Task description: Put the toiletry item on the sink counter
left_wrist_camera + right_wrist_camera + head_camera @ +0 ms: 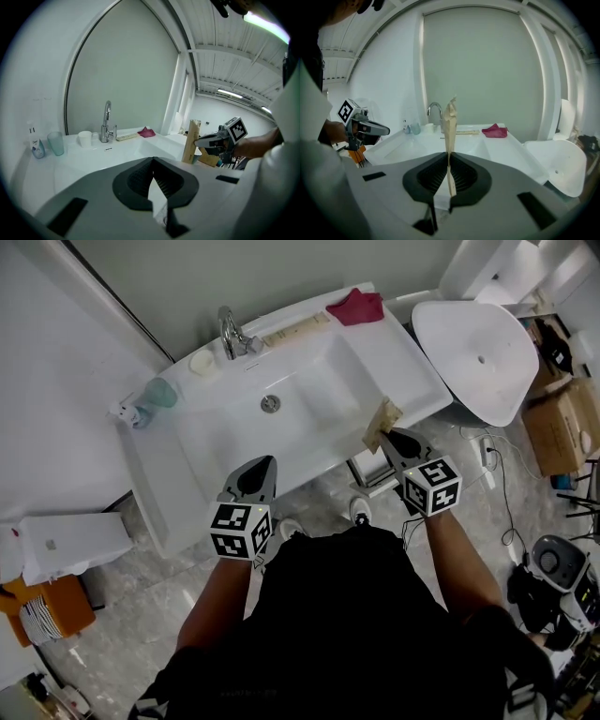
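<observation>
A flat tan paper packet (pixel 382 420), the toiletry item, stands on edge between my right gripper's (pixel 391 435) jaws, which are shut on it. It hangs over the front right corner of the white sink counter (pixel 403 357). In the right gripper view the packet (pixel 450 126) rises straight up from the gripper (pixel 449 158). The left gripper view shows the same packet (pixel 191 140) held above the counter's edge. My left gripper (pixel 266 465) is at the counter's front edge near the basin (pixel 281 423), its jaws (pixel 153 160) together with nothing in them.
A chrome faucet (pixel 234 334), a white cup (pixel 202 362), a teal tumbler (pixel 161 392), a small bottle (pixel 127 413), a pale strip (pixel 295 329) and a red cloth (pixel 356 306) sit along the counter's back. A toilet (pixel 478 352) stands to the right, a cardboard box (pixel 562 427) beyond it.
</observation>
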The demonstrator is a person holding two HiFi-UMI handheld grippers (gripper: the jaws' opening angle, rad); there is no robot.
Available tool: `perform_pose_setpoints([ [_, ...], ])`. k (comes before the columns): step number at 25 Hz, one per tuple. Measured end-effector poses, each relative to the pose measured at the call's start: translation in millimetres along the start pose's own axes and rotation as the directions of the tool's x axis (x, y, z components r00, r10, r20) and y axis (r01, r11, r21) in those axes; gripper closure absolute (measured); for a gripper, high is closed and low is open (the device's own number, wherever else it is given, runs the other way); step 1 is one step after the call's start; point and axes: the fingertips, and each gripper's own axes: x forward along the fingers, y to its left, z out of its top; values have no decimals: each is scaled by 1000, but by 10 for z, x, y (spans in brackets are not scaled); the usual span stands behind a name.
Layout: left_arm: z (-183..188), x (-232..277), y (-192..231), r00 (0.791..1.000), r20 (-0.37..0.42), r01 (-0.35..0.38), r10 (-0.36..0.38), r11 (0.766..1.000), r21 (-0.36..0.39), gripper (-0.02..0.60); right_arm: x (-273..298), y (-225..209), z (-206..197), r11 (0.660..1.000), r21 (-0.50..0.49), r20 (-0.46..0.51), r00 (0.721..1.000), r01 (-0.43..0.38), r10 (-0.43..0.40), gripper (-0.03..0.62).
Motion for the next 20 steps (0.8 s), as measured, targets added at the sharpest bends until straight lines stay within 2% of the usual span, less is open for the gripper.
perform_pose_setpoints([
  [8, 52, 266, -375, 997, 8, -72, 73, 997, -27, 577, -89, -294, -258, 984, -127, -75, 990, -128, 120, 576],
  [16, -78, 391, -639, 985, -8, -172, 172, 983, -64, 577, -65, -377, -485, 932, -218, -136, 955, -289, 265, 576],
  [20, -156, 444, -782, 977, -9, -213, 213, 973, -89, 576, -84, -380, -676, 890, -273, -192, 927, -365, 321, 576],
])
